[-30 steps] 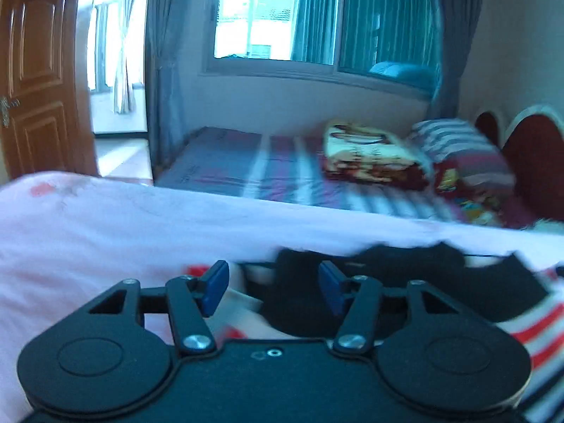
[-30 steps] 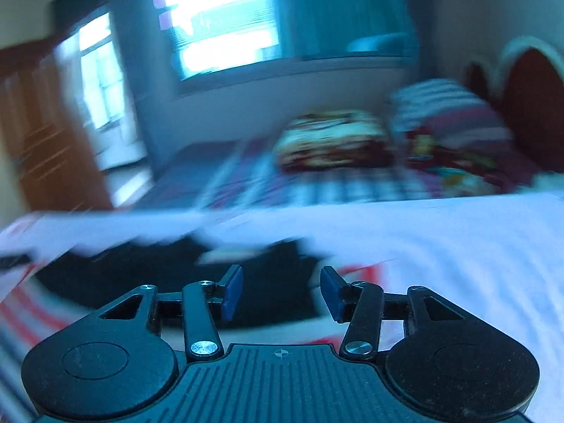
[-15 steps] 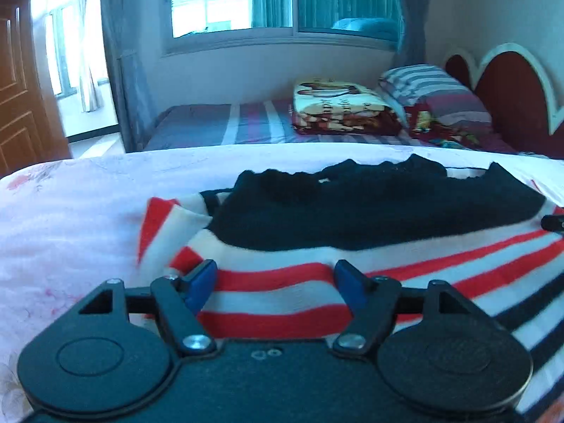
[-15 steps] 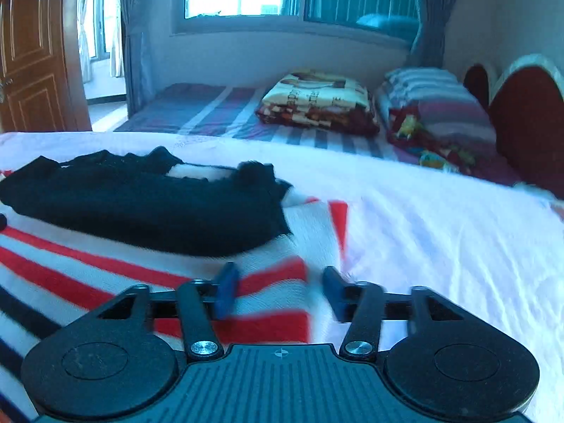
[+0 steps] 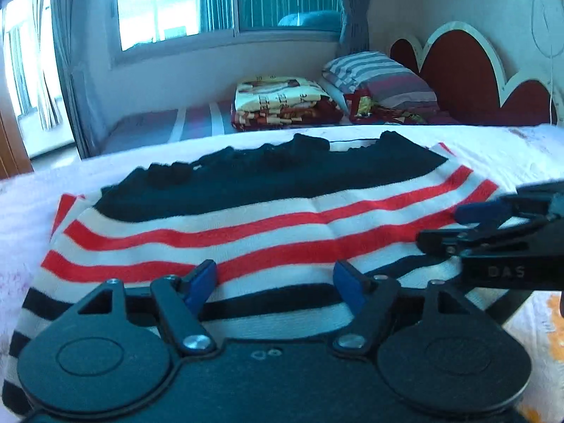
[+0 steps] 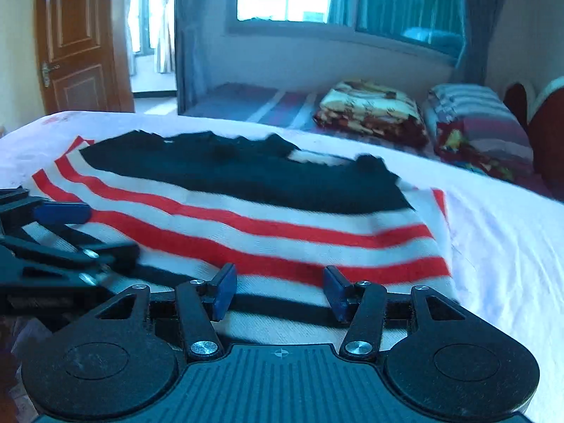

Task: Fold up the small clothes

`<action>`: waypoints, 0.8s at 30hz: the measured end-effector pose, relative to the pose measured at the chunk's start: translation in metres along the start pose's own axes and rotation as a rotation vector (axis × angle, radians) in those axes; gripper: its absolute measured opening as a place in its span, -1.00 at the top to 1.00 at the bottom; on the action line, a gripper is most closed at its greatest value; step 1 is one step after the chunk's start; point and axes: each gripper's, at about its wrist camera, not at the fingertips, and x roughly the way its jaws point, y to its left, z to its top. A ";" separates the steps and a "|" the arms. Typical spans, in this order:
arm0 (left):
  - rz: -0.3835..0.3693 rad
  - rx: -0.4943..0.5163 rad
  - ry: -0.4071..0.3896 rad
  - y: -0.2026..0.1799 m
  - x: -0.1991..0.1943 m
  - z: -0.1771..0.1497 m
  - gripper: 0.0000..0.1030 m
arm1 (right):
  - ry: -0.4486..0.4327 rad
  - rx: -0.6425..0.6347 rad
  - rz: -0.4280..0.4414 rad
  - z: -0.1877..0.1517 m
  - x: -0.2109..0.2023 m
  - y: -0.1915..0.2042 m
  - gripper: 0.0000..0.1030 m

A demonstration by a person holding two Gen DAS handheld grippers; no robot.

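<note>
My left claw is matt black plastic with smooth blue pads and bright metal screws; my right claw has a ribbed deck. The sweater is soft fuzzy knit. The sheet is smooth cloth, the door glossy wood.

The only clear lettering is "DAS", raised on the black body of the right gripper where it reaches in from the side. The folded blanket on the far bed carries printed letters along its edge, too small and blurred to read.
</note>
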 end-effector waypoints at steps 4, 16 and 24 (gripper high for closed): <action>0.012 -0.017 -0.027 0.007 -0.020 -0.004 -0.36 | -0.059 0.034 0.073 -0.002 -0.031 0.011 -0.02; 0.132 -0.096 0.033 0.068 -0.051 -0.051 -0.42 | 0.038 -0.004 -0.044 -0.061 -0.068 -0.012 -0.02; 0.165 -0.113 0.048 0.078 -0.060 -0.051 -0.40 | 0.029 0.095 -0.094 -0.056 -0.086 -0.037 0.46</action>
